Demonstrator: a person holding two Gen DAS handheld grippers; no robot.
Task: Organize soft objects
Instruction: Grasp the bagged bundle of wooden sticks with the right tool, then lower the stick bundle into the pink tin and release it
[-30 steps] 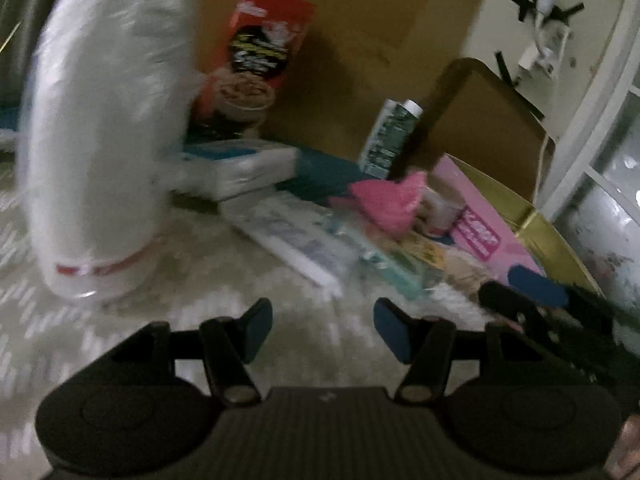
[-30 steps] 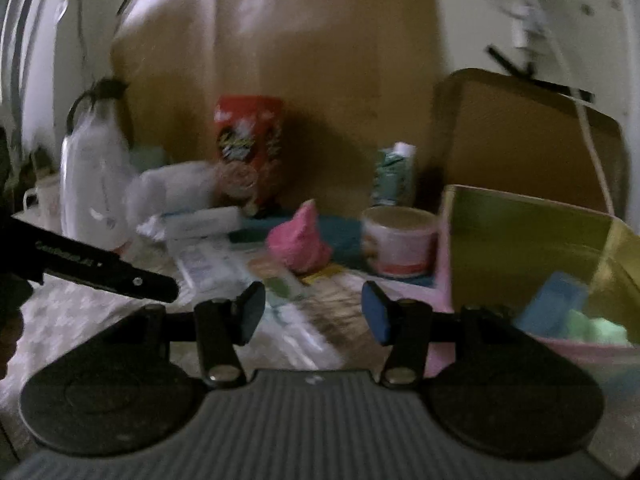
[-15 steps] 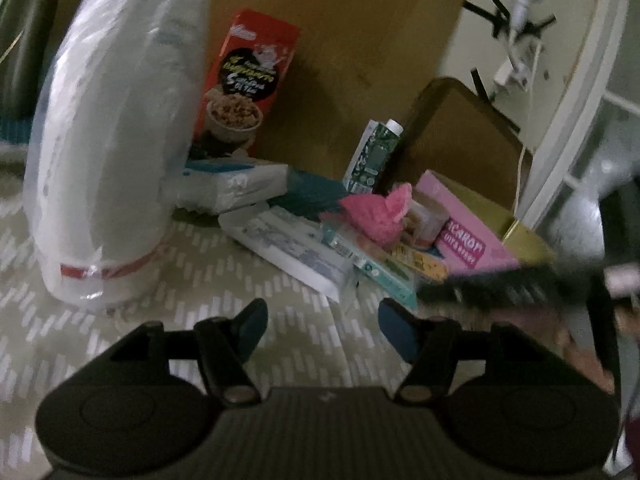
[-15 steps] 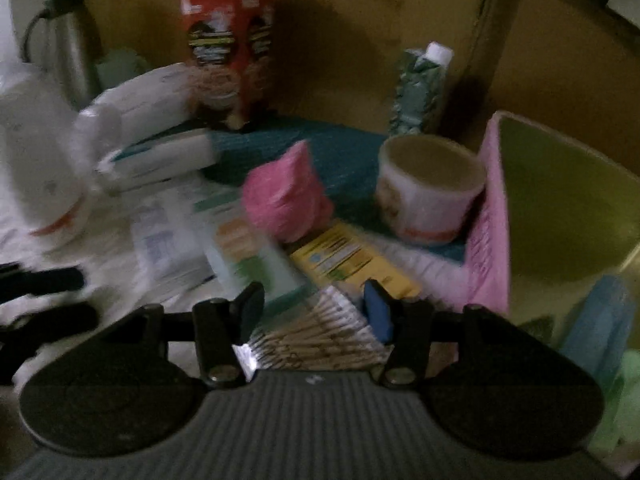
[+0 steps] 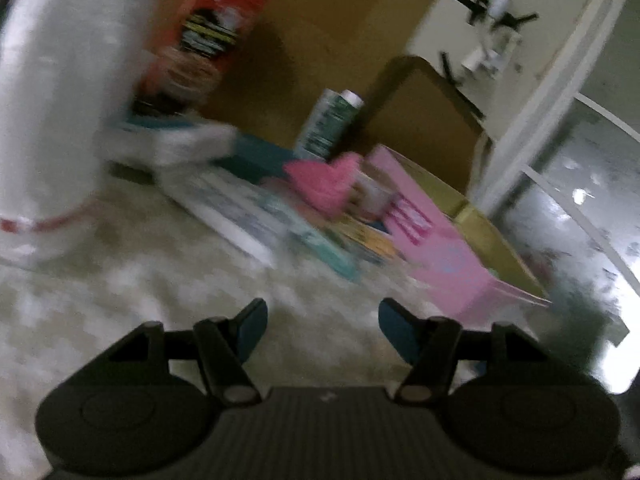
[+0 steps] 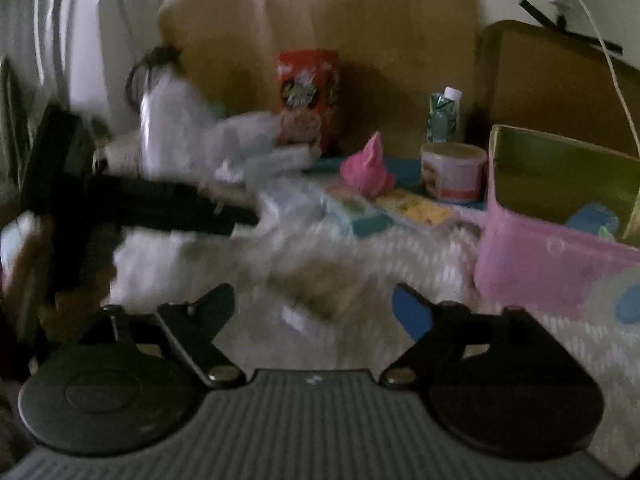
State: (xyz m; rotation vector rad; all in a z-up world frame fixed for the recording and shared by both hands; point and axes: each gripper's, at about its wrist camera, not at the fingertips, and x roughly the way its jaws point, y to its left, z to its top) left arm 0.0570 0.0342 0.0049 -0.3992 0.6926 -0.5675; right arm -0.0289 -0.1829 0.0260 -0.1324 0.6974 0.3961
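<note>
A big white bag fills the left view's left edge, partly cut off. The pink box holds a blue lump, too blurred to name. The red cereal box has unreadable print. The pink soft toy sits on flat packets beside a tub. Left gripper and right gripper both gape, empty.

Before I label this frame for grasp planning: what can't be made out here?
- Cereal box print: left wrist view, motion blur.
- Pink box contents: right wrist view, its wall hides most.
- White plastic bag: left wrist view, cut off by the edge.
- Left gripper: right wrist view, smeared.
</note>
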